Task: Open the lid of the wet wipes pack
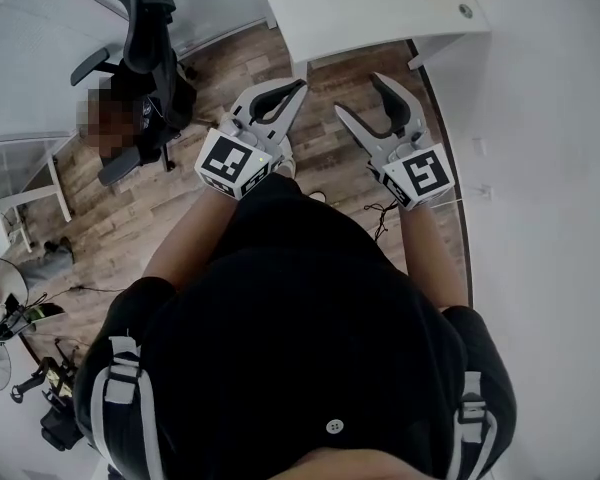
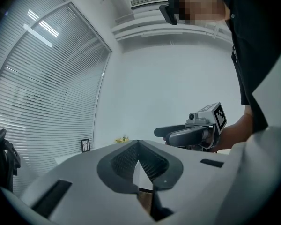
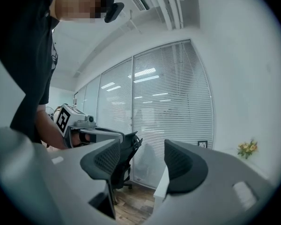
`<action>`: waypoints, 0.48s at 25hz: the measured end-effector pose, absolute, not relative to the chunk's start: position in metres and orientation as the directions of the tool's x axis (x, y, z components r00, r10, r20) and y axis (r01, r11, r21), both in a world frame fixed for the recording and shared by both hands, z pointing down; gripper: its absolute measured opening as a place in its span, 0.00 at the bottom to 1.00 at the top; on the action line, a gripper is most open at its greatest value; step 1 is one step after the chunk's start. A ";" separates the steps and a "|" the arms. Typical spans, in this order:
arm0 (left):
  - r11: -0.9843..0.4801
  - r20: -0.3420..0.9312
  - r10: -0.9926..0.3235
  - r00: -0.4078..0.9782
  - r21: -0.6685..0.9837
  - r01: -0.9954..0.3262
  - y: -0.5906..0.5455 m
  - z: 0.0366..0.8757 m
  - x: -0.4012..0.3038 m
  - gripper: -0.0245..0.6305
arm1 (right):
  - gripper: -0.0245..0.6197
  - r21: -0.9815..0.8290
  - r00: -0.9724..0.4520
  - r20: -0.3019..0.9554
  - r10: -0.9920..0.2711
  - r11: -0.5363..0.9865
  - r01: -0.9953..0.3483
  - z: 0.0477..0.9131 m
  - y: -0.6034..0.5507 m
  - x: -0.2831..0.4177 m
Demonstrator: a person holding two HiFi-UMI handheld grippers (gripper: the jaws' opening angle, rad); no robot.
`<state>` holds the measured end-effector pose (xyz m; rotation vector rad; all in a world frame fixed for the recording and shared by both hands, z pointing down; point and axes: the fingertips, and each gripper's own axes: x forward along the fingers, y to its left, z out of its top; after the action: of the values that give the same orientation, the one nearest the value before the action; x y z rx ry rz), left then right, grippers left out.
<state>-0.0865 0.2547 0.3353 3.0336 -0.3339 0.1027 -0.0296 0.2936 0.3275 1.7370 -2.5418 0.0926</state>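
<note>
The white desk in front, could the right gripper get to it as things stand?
Probably yes. The right gripper, jaws open and empty, points at the white desk with only wood floor between; nothing blocks it, though a step closer may be needed.

A black short-sleeved top (image 1: 310, 318) is worn, marked by a small white button (image 1: 334, 426) and crossed by grey-striped straps (image 1: 120, 378) at both shoulders. The left gripper (image 1: 300, 86) and right gripper (image 1: 358, 92) are made of pale grey plastic, lined with black ribbed pads (image 3: 100, 161). Each is fitted with a cube (image 1: 232, 164) bearing black-and-white square markers.
</note>
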 end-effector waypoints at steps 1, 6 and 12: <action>-0.973 0.075 -0.213 0.974 0.079 -0.219 0.245 0.335 -0.082 0.05 | 0.49 -0.016 -0.362 0.086 -0.928 0.362 -0.932 0.327 0.284 -0.026; -0.970 0.076 -0.219 0.973 0.091 -0.226 0.194 0.335 -0.068 0.05 | 0.49 -0.014 -0.367 0.091 -0.926 0.368 -0.930 0.324 0.232 -0.012; -0.972 0.080 -0.210 0.974 0.089 -0.216 0.132 0.333 -0.055 0.05 | 0.49 -0.010 -0.369 0.099 -0.924 0.370 -0.929 0.321 0.166 -0.001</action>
<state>-0.0552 0.1321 0.3334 3.0251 -0.3272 0.1072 -0.0005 0.1663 0.3210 1.7190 -2.5358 0.0985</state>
